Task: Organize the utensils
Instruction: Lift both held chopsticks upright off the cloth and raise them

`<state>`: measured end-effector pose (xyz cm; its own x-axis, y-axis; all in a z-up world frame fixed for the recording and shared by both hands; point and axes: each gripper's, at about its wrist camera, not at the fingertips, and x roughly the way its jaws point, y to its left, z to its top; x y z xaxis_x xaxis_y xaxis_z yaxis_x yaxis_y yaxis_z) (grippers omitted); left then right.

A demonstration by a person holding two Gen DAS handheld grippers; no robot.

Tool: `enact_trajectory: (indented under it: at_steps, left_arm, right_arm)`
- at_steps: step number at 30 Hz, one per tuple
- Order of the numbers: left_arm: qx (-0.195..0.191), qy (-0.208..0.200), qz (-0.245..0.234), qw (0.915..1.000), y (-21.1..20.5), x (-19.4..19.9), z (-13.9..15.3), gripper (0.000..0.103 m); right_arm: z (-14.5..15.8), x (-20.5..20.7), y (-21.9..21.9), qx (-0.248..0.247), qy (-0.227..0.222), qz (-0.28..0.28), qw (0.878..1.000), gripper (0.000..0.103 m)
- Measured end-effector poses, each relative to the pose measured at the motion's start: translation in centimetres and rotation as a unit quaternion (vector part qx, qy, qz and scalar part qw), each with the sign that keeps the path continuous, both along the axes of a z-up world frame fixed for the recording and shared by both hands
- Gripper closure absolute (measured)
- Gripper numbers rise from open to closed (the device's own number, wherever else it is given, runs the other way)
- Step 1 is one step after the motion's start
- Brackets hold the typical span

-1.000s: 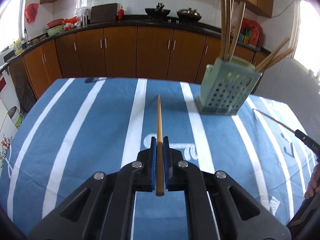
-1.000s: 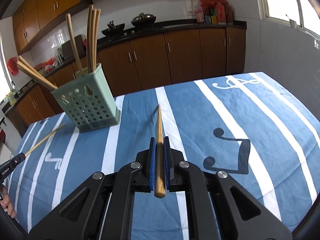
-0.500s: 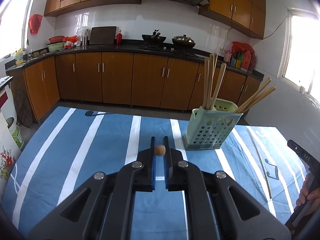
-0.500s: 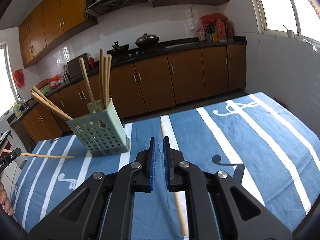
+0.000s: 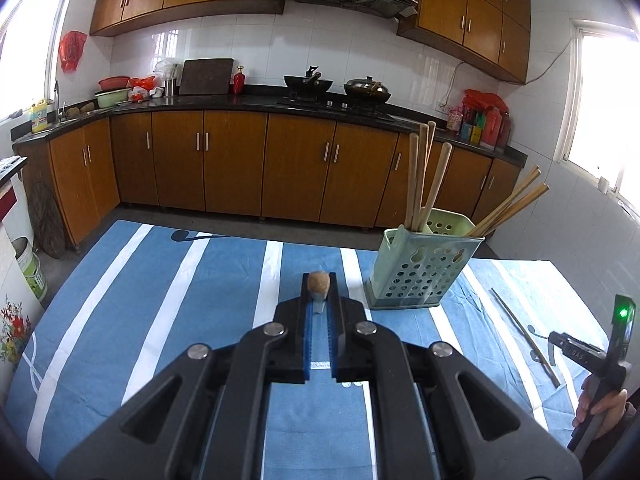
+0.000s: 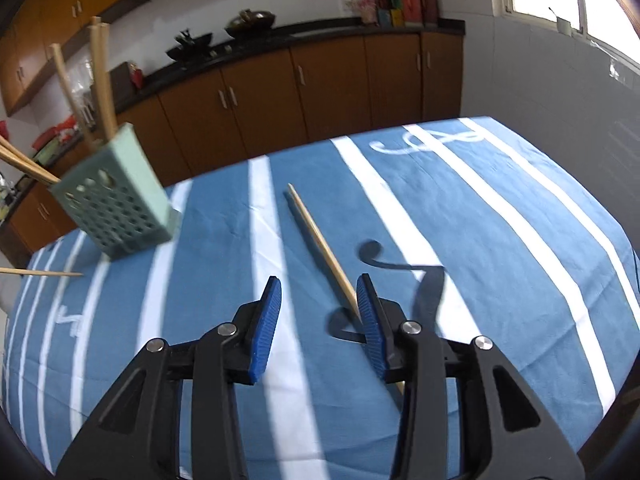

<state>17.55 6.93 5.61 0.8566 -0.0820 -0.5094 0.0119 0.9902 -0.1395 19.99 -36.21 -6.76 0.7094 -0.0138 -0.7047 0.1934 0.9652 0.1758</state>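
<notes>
1. The left gripper (image 5: 319,292) is closed tight on a wooden chopstick (image 5: 319,282). We see only its round end, because the stick points straight at the camera.
2. To the right of it stands a green holder with holes (image 5: 424,268) on the blue striped tablecloth (image 5: 160,300). More chopsticks (image 5: 418,176) stick up out of it, some straight and some leaning to the right.
3. Farther right, another chopstick (image 5: 524,336) lies flat on the cloth, near a person's hand (image 5: 600,412) holding the other tool.
4. In the right camera's view, the right gripper (image 6: 319,312) is opening. Nothing is between its blue pads.
5. The chopstick on the cloth (image 6: 324,252) lies just beside the right pad (image 6: 370,320), running under it.
</notes>
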Motion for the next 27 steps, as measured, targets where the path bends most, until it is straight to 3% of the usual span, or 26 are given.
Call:
enact_trajectory:
  at_steps: [8, 17, 21, 27]
  left_arm:
    - [0.001, -0.001, 0.001, 1.0000, 0.3, 0.0, -0.1, 0.096]
    - [0.003, 0.001, 0.001, 1.0000, 0.3, 0.2, -0.2, 0.096]
    - [0.002, 0.001, 0.001, 1.0000, 0.3, 0.2, -0.2, 0.096]
    - [0.004, 0.001, 0.001, 1.0000, 0.2, 0.3, -0.2, 0.096]
  right_arm:
    - [-3.1, -0.5, -2.5, -0.021, 0.054, 0.011, 0.998, 0.064]
    - [-3.7, -1.1, -3.1, -0.031, 0.061, 0.013, 0.998, 0.092]
    - [-3.5, -1.3, -2.2, -0.022, 0.056, 0.024, 0.998, 0.095]
    - [-3.3, -1.2, 3.2, -0.039, 0.047, 0.090, 0.994, 0.095]
